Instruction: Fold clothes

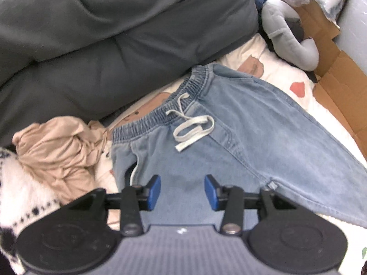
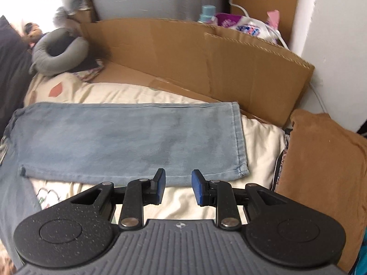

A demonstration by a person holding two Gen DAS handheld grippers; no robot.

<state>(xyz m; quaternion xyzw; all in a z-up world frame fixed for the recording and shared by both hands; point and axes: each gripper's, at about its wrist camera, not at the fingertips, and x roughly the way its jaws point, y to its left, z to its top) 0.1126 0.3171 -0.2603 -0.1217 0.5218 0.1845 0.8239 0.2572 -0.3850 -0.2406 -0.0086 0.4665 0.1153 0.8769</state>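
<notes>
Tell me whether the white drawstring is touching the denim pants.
Touching. The left wrist view shows the white drawstring coming out of the elastic waistband and lying flat on the front of the denim pants, with no gap beneath it.

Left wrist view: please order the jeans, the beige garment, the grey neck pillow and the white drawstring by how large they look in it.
1. Jeans, clearly largest.
2. Beige garment.
3. Neck pillow; it lies farther from the camera, so its place against the beige garment is unsure.
4. Drawstring, smallest.
</notes>
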